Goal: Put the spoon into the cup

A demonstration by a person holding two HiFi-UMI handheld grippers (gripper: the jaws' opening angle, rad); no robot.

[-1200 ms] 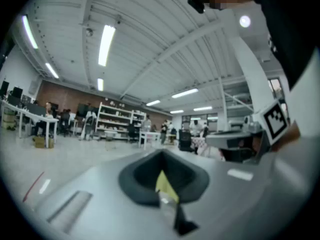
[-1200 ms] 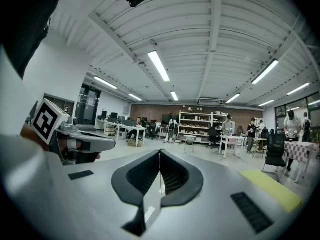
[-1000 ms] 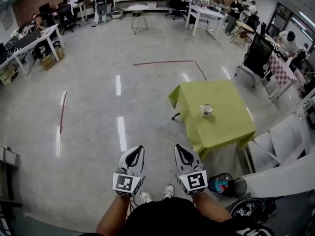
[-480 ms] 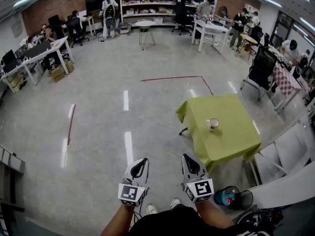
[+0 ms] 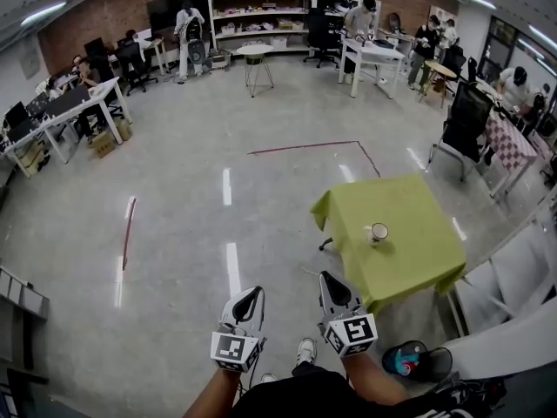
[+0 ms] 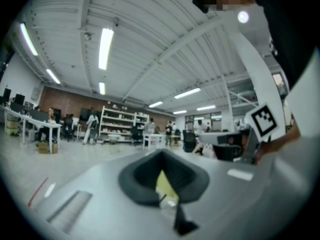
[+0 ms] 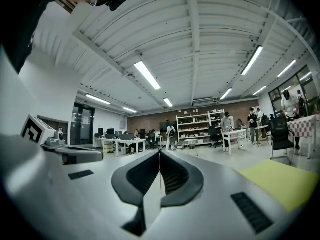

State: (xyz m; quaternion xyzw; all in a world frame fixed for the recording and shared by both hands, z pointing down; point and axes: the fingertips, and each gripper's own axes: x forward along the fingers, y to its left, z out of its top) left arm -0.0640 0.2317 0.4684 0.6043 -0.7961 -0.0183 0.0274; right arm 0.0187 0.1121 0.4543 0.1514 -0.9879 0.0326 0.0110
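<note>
A white cup (image 5: 379, 232) stands on a low table under a yellow-green cloth (image 5: 409, 255), ahead and to my right. No spoon shows in any view. In the head view my left gripper (image 5: 247, 300) and right gripper (image 5: 328, 282) are held side by side over the floor, short of the table and pointing forward. Both are shut, with nothing between the jaws. The left gripper (image 6: 162, 156) looks across the room. Past the right gripper (image 7: 160, 154), a corner of the green cloth (image 7: 282, 181) shows at the right.
White panels (image 5: 513, 273) lean to the right of the table. A dark bag with a bottle (image 5: 407, 360) lies on the floor by my right foot. Beyond the table are a black chair (image 5: 461, 111), desks, shelves and several people. Red tape (image 5: 313, 146) marks the floor.
The camera has tipped up: table, cup and both grippers sit lower in the head view and more of the far room shows. My feet have shifted. Both grippers stay shut.
</note>
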